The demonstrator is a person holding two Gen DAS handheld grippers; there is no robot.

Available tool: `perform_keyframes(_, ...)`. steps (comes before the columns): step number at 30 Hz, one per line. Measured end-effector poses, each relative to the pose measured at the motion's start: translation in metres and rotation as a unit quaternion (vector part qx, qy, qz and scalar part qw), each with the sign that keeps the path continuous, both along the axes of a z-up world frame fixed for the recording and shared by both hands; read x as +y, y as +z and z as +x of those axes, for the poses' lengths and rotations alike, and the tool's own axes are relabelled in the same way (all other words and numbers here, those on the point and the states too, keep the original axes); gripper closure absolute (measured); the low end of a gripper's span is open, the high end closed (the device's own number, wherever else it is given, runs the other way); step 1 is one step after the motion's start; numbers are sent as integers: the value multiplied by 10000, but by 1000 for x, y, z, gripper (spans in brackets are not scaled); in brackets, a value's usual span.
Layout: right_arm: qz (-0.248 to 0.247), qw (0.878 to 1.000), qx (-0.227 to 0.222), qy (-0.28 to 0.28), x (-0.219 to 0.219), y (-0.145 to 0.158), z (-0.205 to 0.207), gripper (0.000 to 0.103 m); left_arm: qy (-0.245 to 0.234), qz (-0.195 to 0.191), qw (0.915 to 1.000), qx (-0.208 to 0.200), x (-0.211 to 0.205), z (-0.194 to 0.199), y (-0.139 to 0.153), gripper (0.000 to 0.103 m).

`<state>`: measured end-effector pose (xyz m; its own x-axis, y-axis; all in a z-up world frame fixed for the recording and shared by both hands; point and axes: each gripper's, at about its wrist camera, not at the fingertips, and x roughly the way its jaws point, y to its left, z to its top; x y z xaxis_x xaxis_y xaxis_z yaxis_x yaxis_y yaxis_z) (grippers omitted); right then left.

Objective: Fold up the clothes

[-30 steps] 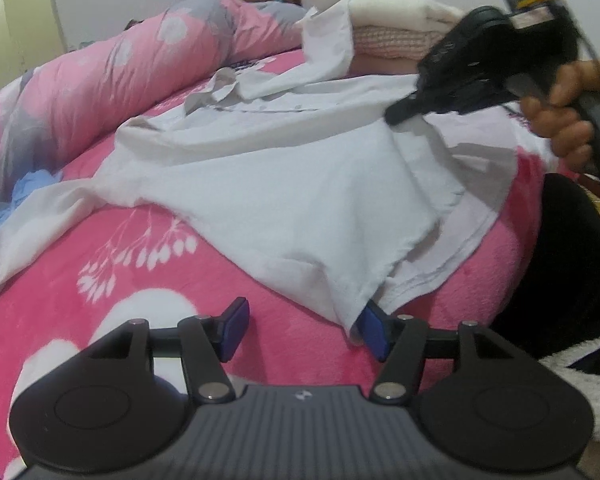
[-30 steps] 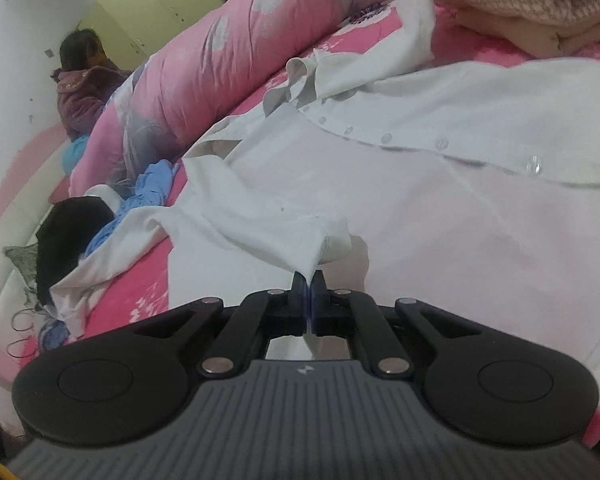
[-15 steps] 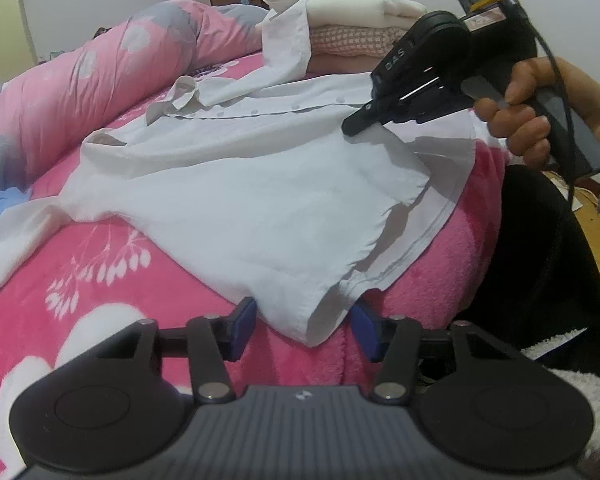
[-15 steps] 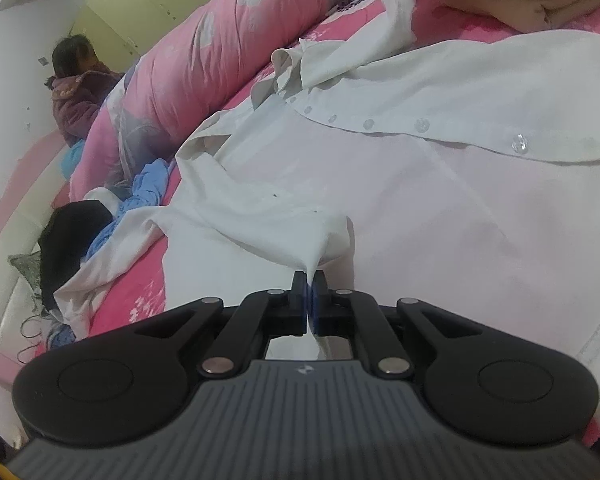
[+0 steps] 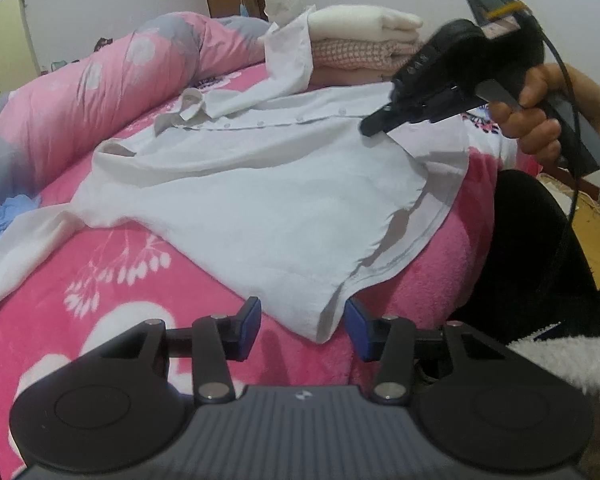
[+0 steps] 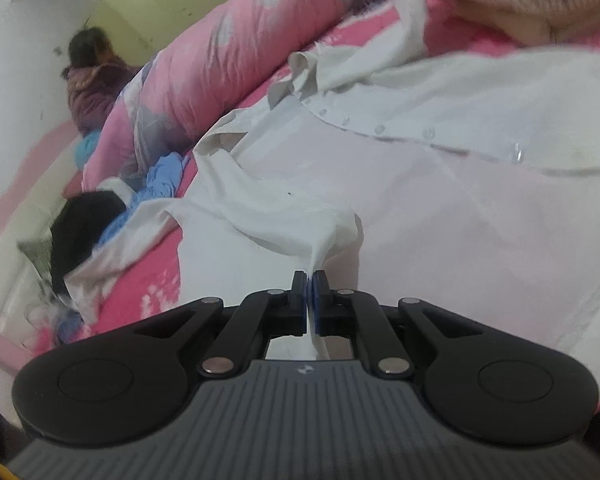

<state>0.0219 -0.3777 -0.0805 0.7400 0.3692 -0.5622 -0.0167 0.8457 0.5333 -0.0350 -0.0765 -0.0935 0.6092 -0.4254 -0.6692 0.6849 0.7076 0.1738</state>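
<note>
A white shirt (image 5: 260, 184) lies spread on a pink blanket (image 5: 112, 280). The left gripper (image 5: 302, 322) stands wide open around the shirt's near corner. The right gripper (image 5: 374, 124), held by a hand (image 5: 536, 120), touches the shirt's far edge.

Home bedroom, pink bed (image 5: 112, 280), wardrobe (image 5: 4, 44)

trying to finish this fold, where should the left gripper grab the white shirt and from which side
Take the white shirt at its near hem corner, which hangs free between the open left gripper fingers. Probably come straight forward from the bed edge: the right gripper already pinches the far hem.
</note>
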Motion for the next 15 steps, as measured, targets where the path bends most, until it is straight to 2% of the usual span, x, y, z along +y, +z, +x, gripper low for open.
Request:
perform_keyframes(8,-406,9978,-156,496,24,5,-16,99,-121,-109,9998,-86,3,-2,1,55)
perform_keyframes(12,-599,9948,-226,794,38,6,-24,95,-245,168,9994,-171,-9,-5,-9,55)
perform_keyframes(15,-744,9917,-278,1016,49,6,-30,94,-189,337,9989,-260,-16,-6,-14,61)
